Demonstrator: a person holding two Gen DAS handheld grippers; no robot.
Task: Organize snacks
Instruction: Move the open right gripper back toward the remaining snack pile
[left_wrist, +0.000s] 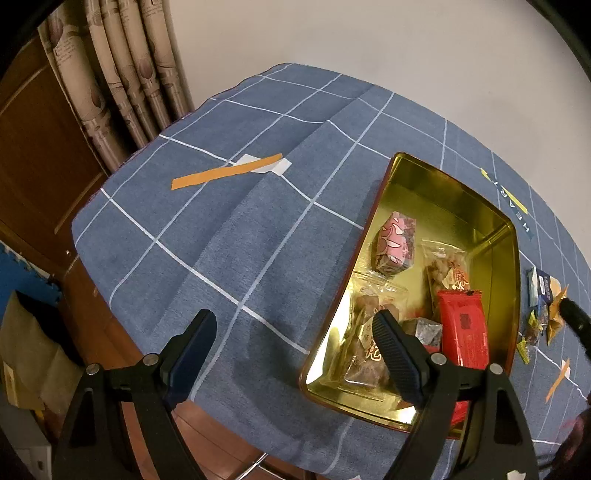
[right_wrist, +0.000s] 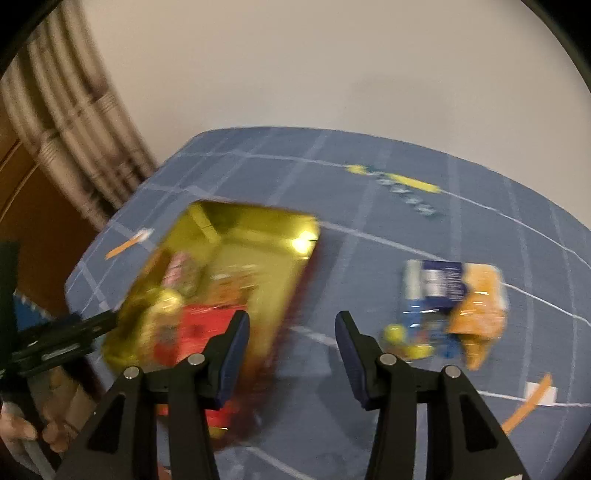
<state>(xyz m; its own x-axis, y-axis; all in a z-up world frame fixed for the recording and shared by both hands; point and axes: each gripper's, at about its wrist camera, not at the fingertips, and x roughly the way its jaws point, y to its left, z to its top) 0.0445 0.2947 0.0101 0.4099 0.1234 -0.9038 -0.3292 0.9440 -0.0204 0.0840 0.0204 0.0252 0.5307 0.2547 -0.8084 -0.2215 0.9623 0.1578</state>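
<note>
A gold tin (left_wrist: 495, 236) lies on the blue checked cloth and holds a pink wrapped snack (left_wrist: 395, 245), clear packets (left_wrist: 445, 267), a red packet (left_wrist: 463, 326) and a small silver one (left_wrist: 424, 330). My left gripper (left_wrist: 295, 332) hovers open over the tin's left rim, with only cloth between its fingers. In the blurred right wrist view the tin (right_wrist: 236, 236) is at the left. Loose snacks lie at the right: a blue and white packet (right_wrist: 436, 284), an orange packet (right_wrist: 478, 317) and yellow sweets (right_wrist: 395, 334). My right gripper (right_wrist: 291, 325) is open and empty between the tin and this pile.
Orange tape strips (left_wrist: 225, 171) mark the cloth (left_wrist: 207, 236). The table's left edge drops to a wooden floor, with curtains (left_wrist: 122, 70) and a paper bag (left_wrist: 29, 347) beyond. A hand (right_wrist: 22, 428) shows at the lower left of the right wrist view.
</note>
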